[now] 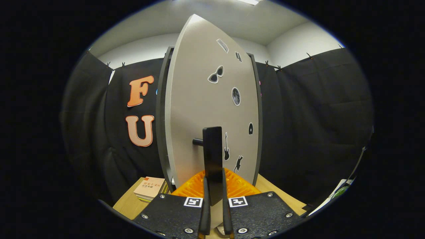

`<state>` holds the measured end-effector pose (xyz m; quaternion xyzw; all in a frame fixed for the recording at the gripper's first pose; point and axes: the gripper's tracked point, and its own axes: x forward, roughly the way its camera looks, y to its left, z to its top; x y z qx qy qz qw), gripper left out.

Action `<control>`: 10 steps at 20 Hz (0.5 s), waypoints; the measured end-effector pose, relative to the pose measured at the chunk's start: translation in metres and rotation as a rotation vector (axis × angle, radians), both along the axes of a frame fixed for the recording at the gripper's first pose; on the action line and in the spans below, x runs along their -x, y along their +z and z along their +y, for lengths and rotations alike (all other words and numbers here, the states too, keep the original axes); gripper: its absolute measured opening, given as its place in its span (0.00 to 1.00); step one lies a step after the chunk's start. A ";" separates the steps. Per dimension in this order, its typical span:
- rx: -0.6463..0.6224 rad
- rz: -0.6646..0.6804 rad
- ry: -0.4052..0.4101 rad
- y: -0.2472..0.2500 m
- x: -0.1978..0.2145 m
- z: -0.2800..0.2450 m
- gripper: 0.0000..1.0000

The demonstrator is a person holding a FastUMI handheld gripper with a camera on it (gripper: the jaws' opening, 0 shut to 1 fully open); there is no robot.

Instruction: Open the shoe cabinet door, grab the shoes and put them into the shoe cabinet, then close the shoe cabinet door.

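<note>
Over on the left, a small stack of books [150, 189] lies flat on the wooden table [127, 204], close to the foot of the shoe cabinet [161, 109], whose dark frame rises just behind the door's left edge. The shoe cabinet door [202, 99] itself stands tall and pale grey straight ahead, swung so that its face angles toward the gripper, and it carries a scatter of small stickers [215, 74] down its right half: sunglasses, a round moon-like one, a guitar, a cat and a few others too small to make out. A short dark peg joins the door to its handle [212, 156], an upright black bar that runs down directly between the fingers. The gripper [215, 212] is nearly closed, with both fingers pressed against the sides of the handle's lower end, so it has a firm hold of the bar. Just beyond the fingers, at the base of the door, sits a ribbed orange thing [239, 186]; what it is I cannot tell. To the right, the frame's other upright shows beside the door.
</note>
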<state>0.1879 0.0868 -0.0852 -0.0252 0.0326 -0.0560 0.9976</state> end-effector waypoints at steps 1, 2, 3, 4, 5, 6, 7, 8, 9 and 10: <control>-0.007 -0.005 0.004 0.002 0.001 -0.001 0.14; -0.016 -0.003 0.005 0.000 0.001 0.000 0.14; -0.019 -0.007 0.006 0.000 0.003 0.001 0.14; -0.017 -0.008 0.004 0.001 0.003 -0.001 0.14; -0.013 -0.009 -0.001 0.002 0.004 -0.005 0.14; -0.015 -0.010 -0.004 0.003 0.004 -0.007 0.14; -0.026 -0.007 -0.008 0.003 0.004 -0.010 0.14; -0.035 -0.008 -0.010 0.004 0.005 -0.009 0.14; -0.037 -0.009 -0.014 0.004 0.007 -0.011 0.13; -0.033 -0.011 -0.018 0.004 0.006 -0.014 0.13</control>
